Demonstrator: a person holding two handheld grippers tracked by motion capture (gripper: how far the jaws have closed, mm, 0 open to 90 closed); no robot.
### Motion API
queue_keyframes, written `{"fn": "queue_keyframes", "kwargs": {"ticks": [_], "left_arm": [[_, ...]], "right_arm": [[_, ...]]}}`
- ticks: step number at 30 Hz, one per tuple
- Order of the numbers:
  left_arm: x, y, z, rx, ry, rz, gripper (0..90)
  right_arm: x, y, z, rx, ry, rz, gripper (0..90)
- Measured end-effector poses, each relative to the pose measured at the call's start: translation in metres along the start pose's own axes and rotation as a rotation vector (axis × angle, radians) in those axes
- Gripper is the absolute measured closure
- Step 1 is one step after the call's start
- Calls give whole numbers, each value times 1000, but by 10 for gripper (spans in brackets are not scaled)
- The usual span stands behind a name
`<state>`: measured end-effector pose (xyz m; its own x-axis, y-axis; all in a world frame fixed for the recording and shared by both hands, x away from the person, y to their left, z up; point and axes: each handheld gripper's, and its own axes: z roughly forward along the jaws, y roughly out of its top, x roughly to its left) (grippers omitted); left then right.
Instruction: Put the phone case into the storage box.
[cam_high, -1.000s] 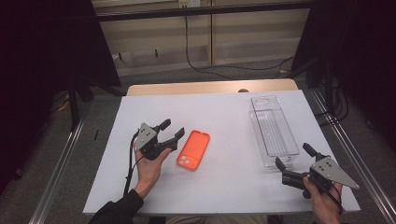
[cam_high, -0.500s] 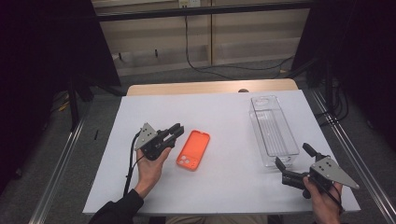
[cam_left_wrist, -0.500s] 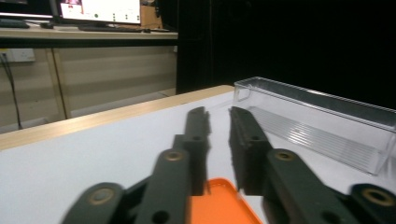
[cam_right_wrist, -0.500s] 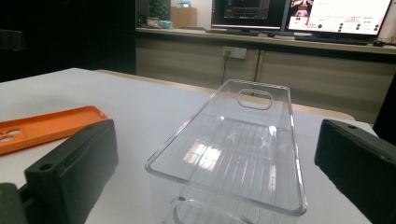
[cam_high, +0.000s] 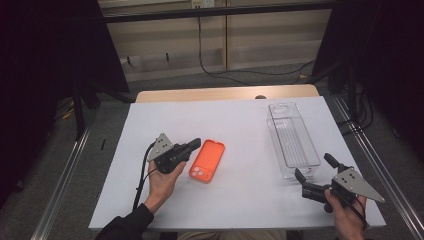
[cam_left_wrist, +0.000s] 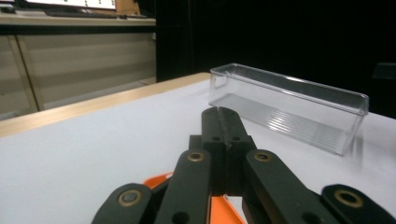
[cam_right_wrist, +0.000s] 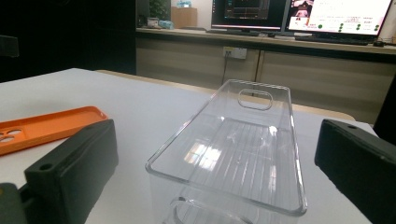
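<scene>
An orange phone case (cam_high: 206, 160) lies flat, inside up, left of the table's middle. My left gripper (cam_high: 196, 144) is shut, its tips right at the case's upper left edge. In the left gripper view the jaws (cam_left_wrist: 219, 116) press together with nothing between them, and the orange case (cam_left_wrist: 159, 179) shows just below them. A clear plastic bin (cam_high: 292, 140) stands lengthwise at the right. My right gripper (cam_high: 312, 167) stands open just short of the bin's near end. In the right gripper view the bin (cam_right_wrist: 238, 140) sits between the spread jaws, with the case (cam_right_wrist: 42, 128) off to the left.
The white table top (cam_high: 250, 120) ends in a wooden strip (cam_high: 225, 93) at the back. Metal rails (cam_high: 65, 175) run along both sides. Cables lie on the floor behind. Monitors (cam_right_wrist: 299, 14) stand on a counter far off in the right gripper view.
My left gripper's jaws have gone from open to shut and shifted slightly toward the orange case. The right gripper, the bin and the case have stayed put.
</scene>
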<state>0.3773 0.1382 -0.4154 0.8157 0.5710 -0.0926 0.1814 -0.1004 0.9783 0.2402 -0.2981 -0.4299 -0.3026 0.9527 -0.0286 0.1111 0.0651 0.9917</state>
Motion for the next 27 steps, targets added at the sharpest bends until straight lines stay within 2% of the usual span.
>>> {"fn": "queue_keyframes", "kwargs": {"ticks": [8,12,16,20,21,24,27], "left_arm": [[-3,-1,0,61,-38,-12,900],[-5,-1,0,107,-55,-31,900],[-5,-1,1,141,-62,-67,900],[-7,0,2,204,-75,-95,900],[-7,0,2,204,-75,-95,900],[-8,0,4,257,-96,-99,900],[-9,0,5,278,-100,-98,900]], "right_arm": [[0,0,0,-1,0,-2,0],[0,0,0,0,0,-1,0],[0,0,0,0,0,0,0],[0,0,0,3,1,-2,0],[0,0,0,3,1,-2,0],[0,0,0,0,0,-1,0],[0,0,0,0,1,-3,0]]}}
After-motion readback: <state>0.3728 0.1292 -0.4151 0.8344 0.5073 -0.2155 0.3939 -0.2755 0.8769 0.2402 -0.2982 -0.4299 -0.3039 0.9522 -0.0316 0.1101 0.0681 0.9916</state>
